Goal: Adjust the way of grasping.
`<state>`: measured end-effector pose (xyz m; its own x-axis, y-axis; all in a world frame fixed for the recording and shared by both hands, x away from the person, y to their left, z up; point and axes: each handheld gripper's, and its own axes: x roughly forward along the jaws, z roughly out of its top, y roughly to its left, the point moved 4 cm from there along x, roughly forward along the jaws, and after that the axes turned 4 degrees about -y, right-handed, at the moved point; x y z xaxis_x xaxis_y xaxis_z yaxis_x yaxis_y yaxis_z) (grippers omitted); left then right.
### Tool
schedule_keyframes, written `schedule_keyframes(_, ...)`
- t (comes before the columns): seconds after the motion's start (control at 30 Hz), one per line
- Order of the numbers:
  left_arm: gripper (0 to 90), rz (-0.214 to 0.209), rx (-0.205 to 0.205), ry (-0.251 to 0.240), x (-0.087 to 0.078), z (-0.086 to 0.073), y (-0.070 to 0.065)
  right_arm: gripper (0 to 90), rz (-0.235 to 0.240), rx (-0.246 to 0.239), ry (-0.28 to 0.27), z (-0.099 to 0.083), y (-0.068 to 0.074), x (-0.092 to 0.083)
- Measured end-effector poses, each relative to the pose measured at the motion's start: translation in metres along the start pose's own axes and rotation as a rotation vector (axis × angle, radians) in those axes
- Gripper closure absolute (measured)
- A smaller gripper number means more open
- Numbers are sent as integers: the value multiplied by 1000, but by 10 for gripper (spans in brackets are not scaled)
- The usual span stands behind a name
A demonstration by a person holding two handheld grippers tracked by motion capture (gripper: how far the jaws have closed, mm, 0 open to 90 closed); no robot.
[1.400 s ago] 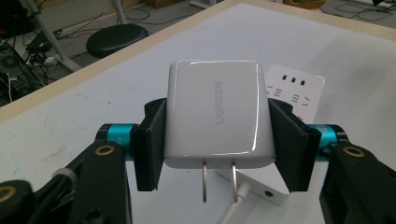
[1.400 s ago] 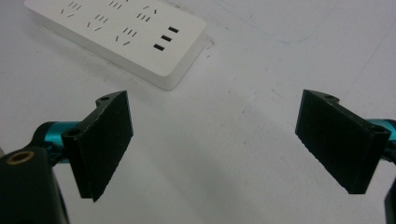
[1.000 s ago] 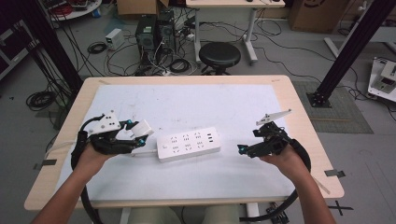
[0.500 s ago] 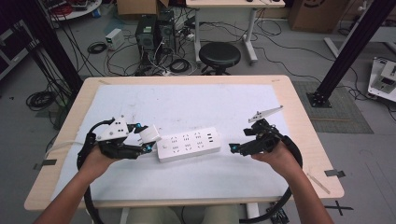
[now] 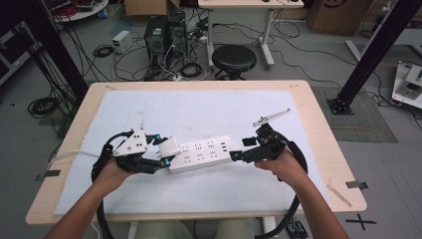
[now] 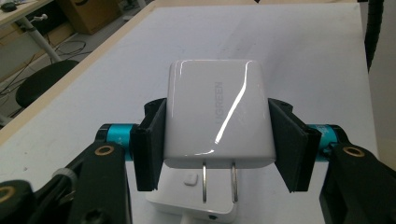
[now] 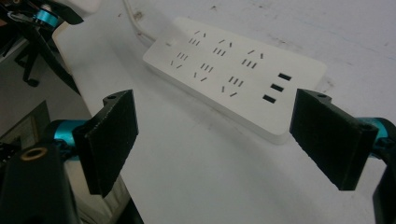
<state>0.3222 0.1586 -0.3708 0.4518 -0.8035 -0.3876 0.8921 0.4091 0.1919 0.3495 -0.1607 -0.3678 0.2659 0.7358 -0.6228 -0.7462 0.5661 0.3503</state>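
Left fingers (image 6: pixel 148 140): clenched on the two side faces of a white charger (image 6: pixel 218 114), prongs pointing down and out past the pads.
Right fingers (image 7: pixel 110 135): released, spread wide, nothing between them; aimed at the near end of the power strip (image 7: pixel 236 74).
Charger position: held above the left end of the power strip (image 5: pixel 201 154), over the switch end where the cord leaves; prongs not yet in any socket.
Power strip position: flat on the white mat (image 5: pixel 209 114) of the worktop (image 5: pixel 318 124), between left gripper (image 5: pixel 166 152) and right gripper (image 5: pixel 238 156).
Charger handling: probably light, rigid, glossy and so likely slippery; flat sides best for grip, as now, prongs kept free.
Power strip handling: likely light and stiff, prone to slide on the mat under a push; best pinned or clamped across its short end near the three slots.
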Motion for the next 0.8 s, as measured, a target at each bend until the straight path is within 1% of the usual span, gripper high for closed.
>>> schedule_keyframes(0.07, 425, -10, 9, 1, 3, 0, -3, 156, 18, -2, -3, 2, 2, 3)
schedule_keyframes(0.1, 425, -17, 14, 3, 6, 0, -5, 156, 30, 8, -3, 2, 4, 5)
schedule_keyframes(0.13, 425, -17, 14, 3, 6, 0, -5, 156, 39, 6, -7, 3, 4, 6)
schedule_keyframes(0.17, 425, -22, 29, 9, 9, 0, -7, 156, 50, 14, -7, 5, 6, 7)
schedule_keyframes(0.23, 425, -22, 36, 13, 11, 0, -7, 158, 67, 20, -2, 6, 8, 10)
schedule_keyframes(0.4, 425, -38, 38, 14, 17, -1, -10, 158, 80, 23, 6, 8, 10, 15)
schedule_keyframes(0.43, 425, -42, 48, 15, 19, -1, -12, 158, 99, 39, 5, 10, 11, 16)
schedule_keyframes(0.47, 425, -44, 57, 21, 20, -1, -12, 159, 109, 39, 0, 11, 12, 17)
schedule_keyframes(0.57, 425, -41, 64, 16, 22, 0, -14, 162, 142, 61, 1, 14, 15, 21)
schedule_keyframes(0.6, 425, -41, 68, 14, 23, 0, -15, 162, 142, 61, 1, 14, 15, 21)
schedule_keyframes(0.7, 425, -46, 84, 12, 26, 1, -17, 167, 170, 67, -4, 18, 18, 27)
schedule_keyframes(0.73, 425, -45, 86, 10, 27, 2, -18, 169, 191, 78, -2, 20, 21, 31)
schedule_keyframes(0.77, 425, -48, 93, 12, 29, 2, -19, 169, 191, 78, -2, 20, 21, 31)
schedule_keyframes(0.8, 425, -48, 102, 16, 30, 2, -20, 173, 206, 88, 2, 22, 22, 35)
